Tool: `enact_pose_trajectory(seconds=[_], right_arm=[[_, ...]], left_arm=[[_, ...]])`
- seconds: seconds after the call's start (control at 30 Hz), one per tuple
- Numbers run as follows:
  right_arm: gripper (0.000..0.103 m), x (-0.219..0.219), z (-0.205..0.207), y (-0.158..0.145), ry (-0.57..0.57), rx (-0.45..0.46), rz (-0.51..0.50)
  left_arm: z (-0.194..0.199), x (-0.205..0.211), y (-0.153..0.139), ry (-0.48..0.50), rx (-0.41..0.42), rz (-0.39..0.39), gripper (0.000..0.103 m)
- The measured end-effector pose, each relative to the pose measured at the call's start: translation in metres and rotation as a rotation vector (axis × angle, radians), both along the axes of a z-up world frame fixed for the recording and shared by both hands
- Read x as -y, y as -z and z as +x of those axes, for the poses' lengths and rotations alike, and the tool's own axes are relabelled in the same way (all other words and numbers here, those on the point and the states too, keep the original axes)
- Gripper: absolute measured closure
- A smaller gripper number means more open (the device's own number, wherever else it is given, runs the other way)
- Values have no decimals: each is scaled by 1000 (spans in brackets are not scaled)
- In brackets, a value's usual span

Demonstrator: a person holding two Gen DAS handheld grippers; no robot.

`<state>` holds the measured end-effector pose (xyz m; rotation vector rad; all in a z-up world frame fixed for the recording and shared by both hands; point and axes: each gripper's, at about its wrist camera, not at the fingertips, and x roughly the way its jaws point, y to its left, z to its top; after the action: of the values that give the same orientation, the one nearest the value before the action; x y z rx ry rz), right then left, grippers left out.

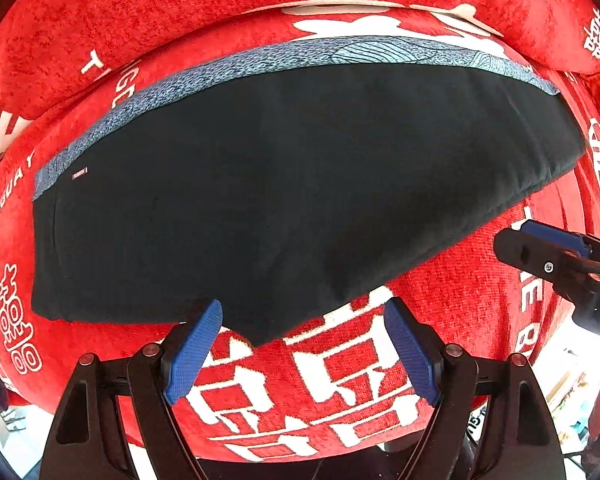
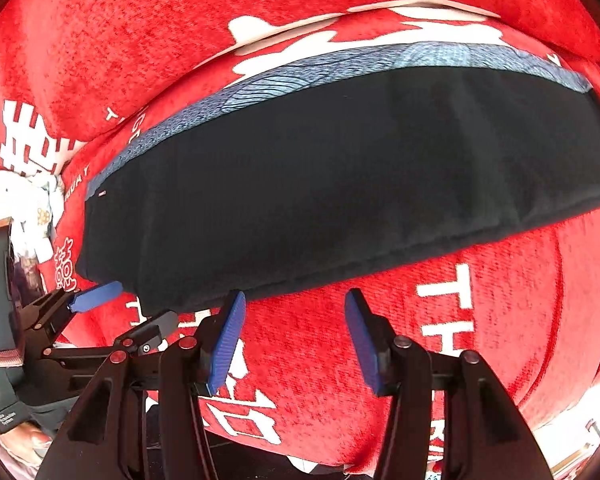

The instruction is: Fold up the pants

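The left gripper [image 1: 303, 354] stands wide open with nothing between its blue pads [image 1: 194, 354], just short of the near pointed corner of the black pants [image 1: 268, 200]. The right gripper [image 2: 294, 342] is likewise spread and empty; its left pad sits close against the near hem of the pants, though contact cannot be confirmed from the wrist view. The pants lie flat on the red cushion [image 1: 460, 300] of a sofa printed with white lettering, already doubled into a broad dark panel with a patterned blue waistband [image 1: 260, 60] along the far edge.

The risk from here is a shallow grab. If either gripper closes on only the top layer of the hem, the layers would likely separate on the lift and the fold would skew. The plush cushion cover could also be pinched with the cloth, dragging it. Uneven lifting by the two grippers would probably twist the panel.
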<state>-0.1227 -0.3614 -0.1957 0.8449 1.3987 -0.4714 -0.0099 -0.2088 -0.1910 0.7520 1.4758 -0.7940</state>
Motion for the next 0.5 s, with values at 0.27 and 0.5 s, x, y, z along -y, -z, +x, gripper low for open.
enact_pose_trajectory(seconds=[0.27,0.5], right_arm=[[47,10,-16,-4,33,12,-6],[47,12,-26,-5,48,15,-5]], left_arm=[[-14,13,0,21,21,10,19],[-28,20,0,44,19,10,19]])
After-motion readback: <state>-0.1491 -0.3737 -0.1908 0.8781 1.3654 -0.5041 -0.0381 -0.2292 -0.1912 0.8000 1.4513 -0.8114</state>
